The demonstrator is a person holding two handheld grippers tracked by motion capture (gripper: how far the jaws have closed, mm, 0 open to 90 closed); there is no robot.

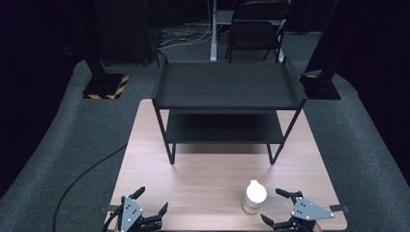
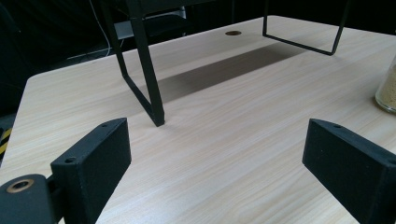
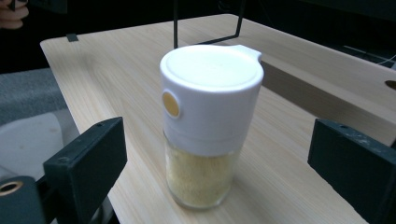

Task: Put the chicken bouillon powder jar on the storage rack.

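While our right gripper [image 1: 286, 208] hovers wide-jawed, empty, just beside the upright shaker jar [image 1: 254, 196] at the table's [image 1: 212, 179] near edge, we judge grasping comes next; our left gripper [image 1: 146, 207] gapes empty.

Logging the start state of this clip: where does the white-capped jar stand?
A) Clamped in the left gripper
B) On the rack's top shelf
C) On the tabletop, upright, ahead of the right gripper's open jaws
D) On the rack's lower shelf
C: the white-capped jar stands upright on the wooden tabletop between and ahead of the right gripper, whose jaws stand apart without touching it; the black two-shelf rack holds nothing.
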